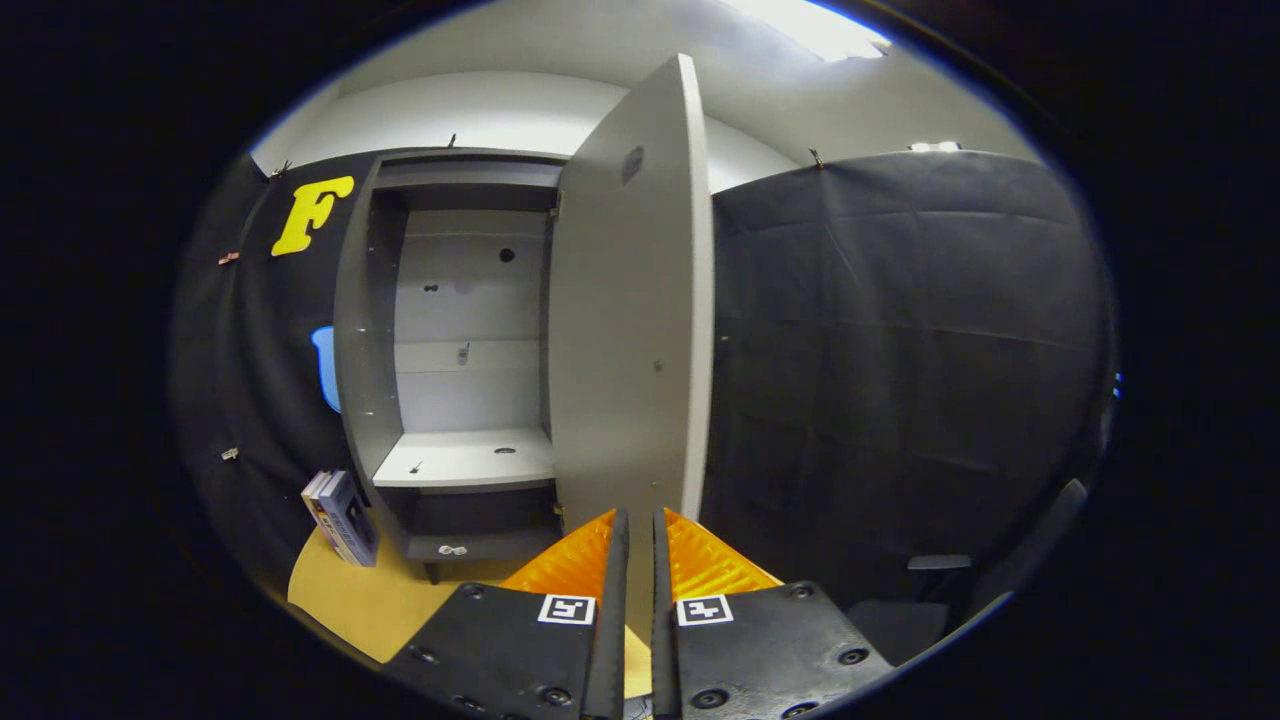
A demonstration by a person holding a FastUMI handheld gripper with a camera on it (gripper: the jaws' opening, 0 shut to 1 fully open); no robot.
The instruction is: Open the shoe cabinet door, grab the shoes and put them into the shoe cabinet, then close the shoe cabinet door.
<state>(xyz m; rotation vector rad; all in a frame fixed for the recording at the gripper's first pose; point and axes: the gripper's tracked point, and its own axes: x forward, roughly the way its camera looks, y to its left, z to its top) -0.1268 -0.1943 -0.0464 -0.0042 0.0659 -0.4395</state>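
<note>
The grey shoe cabinet [365, 330] stands on a yellow tabletop [370, 600]. Its tall door [630, 330] is swung wide open towards me, edge-on at the right of the opening. Inside I see a pale back panel and one light shelf [465, 460] with nothing on it, and a dark lower compartment beneath it. My gripper [640, 515] is just in front of the door's lower part, pointing at its inner face. The fingers stand shut with only a thin slit between them and hold nothing.
A few books [340, 515] lean against the cabinet's left side on the tabletop. Black cloth forms the booth wall behind and to the right. A dark chair [940, 575] sits low at the right, off the table.
</note>
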